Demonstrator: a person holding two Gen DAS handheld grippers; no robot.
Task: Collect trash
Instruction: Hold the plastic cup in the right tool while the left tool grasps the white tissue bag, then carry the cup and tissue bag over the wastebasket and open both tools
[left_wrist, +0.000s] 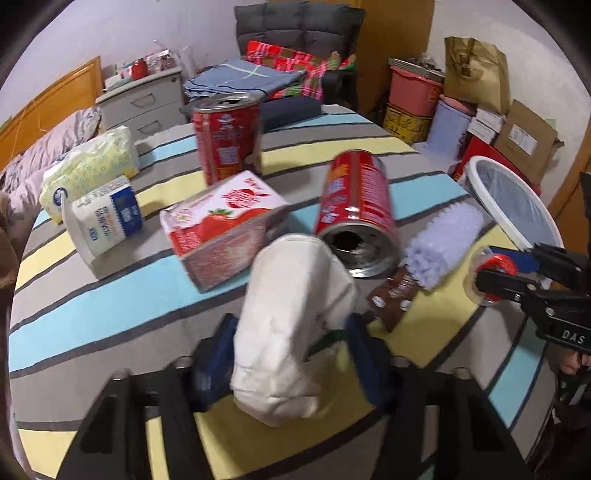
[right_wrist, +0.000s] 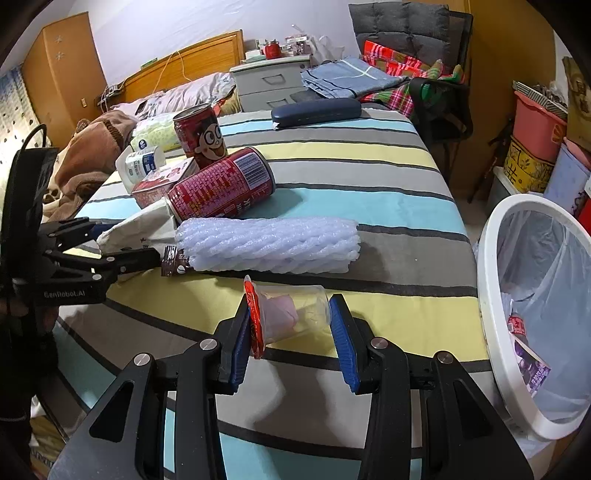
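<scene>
The left gripper (left_wrist: 291, 354) clamps a crumpled white bag (left_wrist: 291, 325) above the striped table (left_wrist: 110, 295). The right gripper (right_wrist: 291, 332) grips a clear cup (right_wrist: 295, 314); only its view shows trash inside the white bin (right_wrist: 491, 314).

Red cans and pale wrappers on a striped bedspread

The bedspread (right_wrist: 369, 177) runs in blue, yellow and grey bands with dark lines; at 11 o'clock two cans (right_wrist: 221, 184) are red, the foam sleeve (right_wrist: 269, 243) lilac, the crumpled bag (left_wrist: 291, 325) off-white, the bin (right_wrist: 491, 295) white-rimmed, the tongs' pads (right_wrist: 343, 339) blue.
</scene>
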